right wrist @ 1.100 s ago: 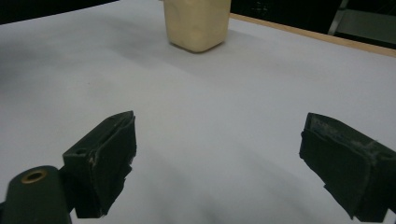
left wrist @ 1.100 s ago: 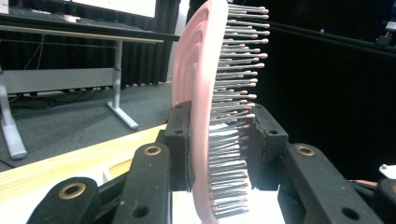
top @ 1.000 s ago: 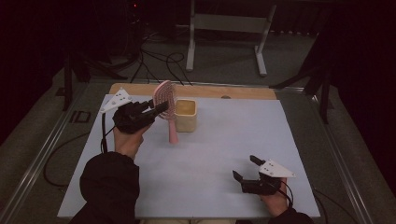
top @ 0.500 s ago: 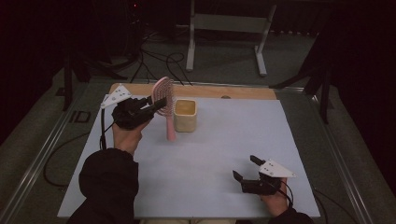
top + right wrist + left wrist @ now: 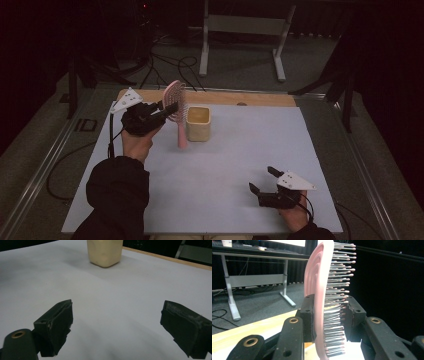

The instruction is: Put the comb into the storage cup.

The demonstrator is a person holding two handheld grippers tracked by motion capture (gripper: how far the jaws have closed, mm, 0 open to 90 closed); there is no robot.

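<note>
So the left gripper [image 5: 170, 108] is up off the table at the far left, with the person's left hand [image 5: 136, 142] raised under it and the black sleeve [image 5: 117, 192] coming in from the near edge. The forearm runs up and away from the person, and the gripper points level toward the right. Its jaws are clamped on the head of a pink hairbrush [image 5: 177, 107]; in the left gripper view you can see one pad on the smooth back and the other against the bristles [image 5: 337, 302]. The brush hangs roughly upright, head on top, handle pointing down toward the white table cover [image 5: 240, 150], with its lower end just left of a small cream cup [image 5: 198, 123]. Can't tell if the handle tip actually touches the cover or floats just above it.

The right gripper [image 5: 262, 180] sits low at the near right corner, well apart from the brush and the cup. The right hand [image 5: 294, 216] is behind it near the table edge, and the gripper points away and a bit left. Its jaws are spread wide with nothing between them, just bare cover, and the cup shows farther off in the right gripper view [image 5: 105, 252].
</note>
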